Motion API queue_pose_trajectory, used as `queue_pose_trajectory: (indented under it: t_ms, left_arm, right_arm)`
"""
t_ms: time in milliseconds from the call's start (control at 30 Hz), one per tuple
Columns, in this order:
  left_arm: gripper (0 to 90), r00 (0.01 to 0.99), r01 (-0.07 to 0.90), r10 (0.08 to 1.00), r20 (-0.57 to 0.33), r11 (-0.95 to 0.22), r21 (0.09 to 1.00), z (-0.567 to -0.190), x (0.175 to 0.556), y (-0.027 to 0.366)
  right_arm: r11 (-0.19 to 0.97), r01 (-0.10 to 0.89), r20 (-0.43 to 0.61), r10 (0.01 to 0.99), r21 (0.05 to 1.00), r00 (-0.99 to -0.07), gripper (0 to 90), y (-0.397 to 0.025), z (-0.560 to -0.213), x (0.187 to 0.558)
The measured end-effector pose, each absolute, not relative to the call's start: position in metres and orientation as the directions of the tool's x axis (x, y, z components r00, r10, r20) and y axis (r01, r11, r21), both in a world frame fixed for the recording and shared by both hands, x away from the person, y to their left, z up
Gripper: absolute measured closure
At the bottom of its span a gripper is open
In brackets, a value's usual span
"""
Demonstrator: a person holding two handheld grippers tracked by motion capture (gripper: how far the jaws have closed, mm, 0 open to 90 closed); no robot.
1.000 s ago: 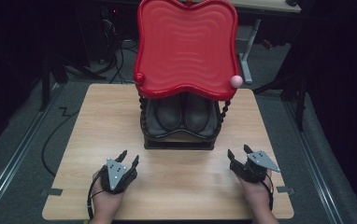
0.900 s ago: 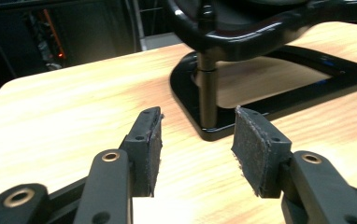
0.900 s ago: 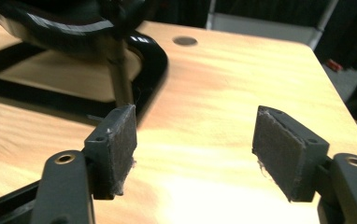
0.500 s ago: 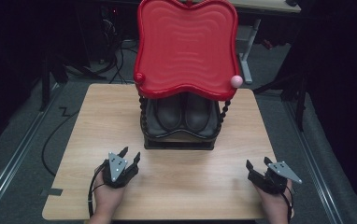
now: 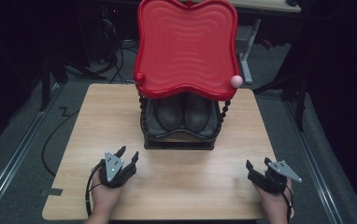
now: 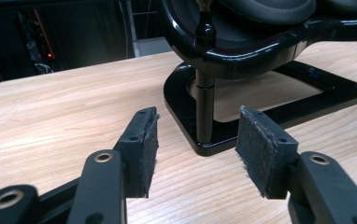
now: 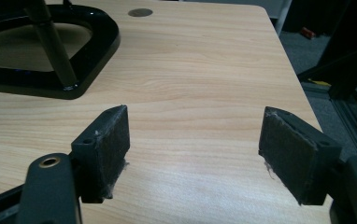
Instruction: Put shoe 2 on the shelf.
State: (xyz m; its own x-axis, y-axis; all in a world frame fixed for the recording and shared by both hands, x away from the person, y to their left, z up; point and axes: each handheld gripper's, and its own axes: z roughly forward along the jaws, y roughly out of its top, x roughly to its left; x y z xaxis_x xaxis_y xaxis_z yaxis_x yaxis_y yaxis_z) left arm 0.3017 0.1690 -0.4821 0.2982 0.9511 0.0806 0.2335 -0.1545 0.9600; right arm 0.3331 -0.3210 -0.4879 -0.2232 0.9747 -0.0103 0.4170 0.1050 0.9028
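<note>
A black two-tier stand (image 5: 179, 142) sits at the middle back of the wooden table (image 5: 190, 191). Its top carries a wavy red tray (image 5: 186, 46), with a pink ball (image 5: 235, 80) at one front corner and a red knob (image 5: 139, 78) at the other. A pair of dark shoes (image 5: 168, 112) rests on the lower shelf. My left gripper (image 5: 127, 154) is open, low over the table, in front of the stand's left corner. In the left gripper view its jaws (image 6: 197, 121) frame the stand's post (image 6: 204, 107). My right gripper (image 5: 257, 163) is open near the front right edge, over bare wood (image 7: 195, 121).
The stand's base (image 7: 88, 60) lies to the left and ahead in the right gripper view. A round dark spot (image 7: 140, 12) marks the table farther back. The table's right edge drops to grey floor with metal rails (image 5: 317, 158). A cable (image 5: 50, 140) runs along the floor at left.
My right gripper has moved rightward and back toward the front right corner of the table. The left gripper has shifted only slightly. Both stay open.
</note>
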Motion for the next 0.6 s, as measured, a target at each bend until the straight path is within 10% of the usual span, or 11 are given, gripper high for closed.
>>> queue_pose_trajectory:
  t_ms: [600]
  left_arm:
    - [47.1, 0.301, 0.271, 0.952, 0.063, -0.149, 0.951, -0.491, 0.301, 0.179]
  right_arm:
    - [0.097, 0.415, 0.001, 0.974, 0.904, -0.229, 22.7, -0.308, -0.485, 0.347]
